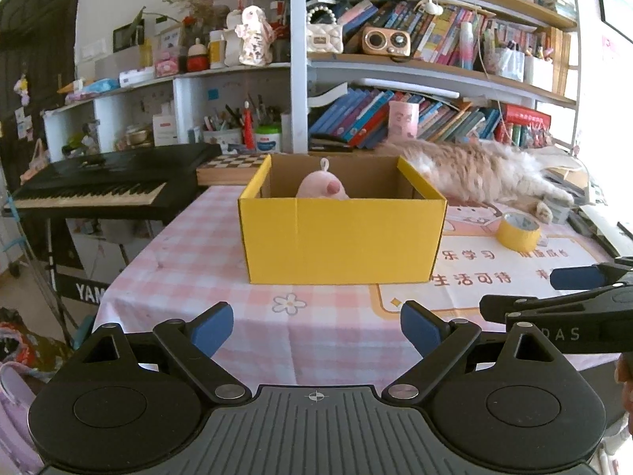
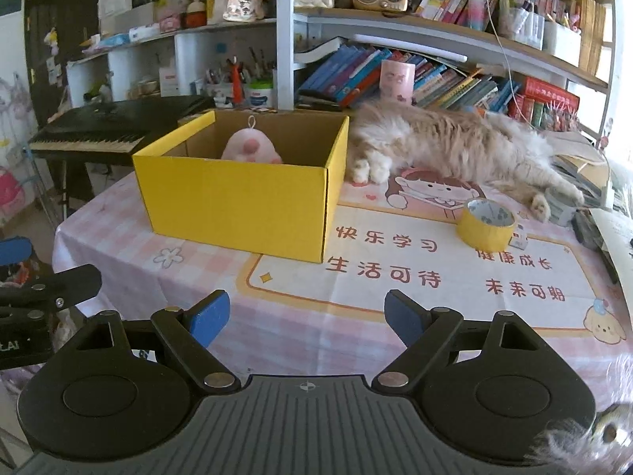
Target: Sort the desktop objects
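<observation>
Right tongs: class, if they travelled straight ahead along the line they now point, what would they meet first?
Probably the bare tablecloth, since the open right tongs tilt downward. The yellow box lies left of that line and the tape roll right; depth is uncertain.

Pink plush (image 2: pixel 251 149) lower half hidden by yellow box (image 2: pixel 237 202) wall.

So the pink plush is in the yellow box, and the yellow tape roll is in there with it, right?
Not quite. The pink plush is in the yellow box, but the yellow tape roll sits outside on the tablecloth, right of the box, as the right wrist view shows.
</observation>
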A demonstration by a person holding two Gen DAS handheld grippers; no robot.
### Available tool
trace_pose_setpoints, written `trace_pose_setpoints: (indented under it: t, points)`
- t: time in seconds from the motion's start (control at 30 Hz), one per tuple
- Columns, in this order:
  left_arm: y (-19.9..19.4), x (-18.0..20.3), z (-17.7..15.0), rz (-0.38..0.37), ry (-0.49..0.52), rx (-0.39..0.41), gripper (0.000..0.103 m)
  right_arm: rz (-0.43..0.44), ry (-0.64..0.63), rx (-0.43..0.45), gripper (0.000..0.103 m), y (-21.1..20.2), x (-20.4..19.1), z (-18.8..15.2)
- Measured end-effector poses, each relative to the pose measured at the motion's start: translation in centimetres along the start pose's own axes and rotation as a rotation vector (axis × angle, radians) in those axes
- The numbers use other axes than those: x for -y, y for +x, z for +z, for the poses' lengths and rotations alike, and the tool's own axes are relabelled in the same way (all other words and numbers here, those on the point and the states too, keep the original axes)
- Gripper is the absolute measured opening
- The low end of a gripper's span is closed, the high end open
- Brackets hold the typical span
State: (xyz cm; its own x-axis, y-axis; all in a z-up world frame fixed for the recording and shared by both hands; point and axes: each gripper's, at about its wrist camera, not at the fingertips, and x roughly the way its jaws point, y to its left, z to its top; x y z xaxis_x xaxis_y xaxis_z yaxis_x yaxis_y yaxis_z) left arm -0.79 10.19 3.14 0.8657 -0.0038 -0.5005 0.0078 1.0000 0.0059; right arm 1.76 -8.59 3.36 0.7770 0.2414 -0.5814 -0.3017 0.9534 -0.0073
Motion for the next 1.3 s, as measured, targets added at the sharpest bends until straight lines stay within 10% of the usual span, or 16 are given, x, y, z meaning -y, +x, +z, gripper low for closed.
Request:
trace_pose_setpoints:
  t: [1.3]
  points:
    - [2.1, 5.1, -0.1, -0.206, 0.117, -0.056, 0.094, -0.154, 0.076, -0.084, 0.084, -2.2, 3.7, -2.9]
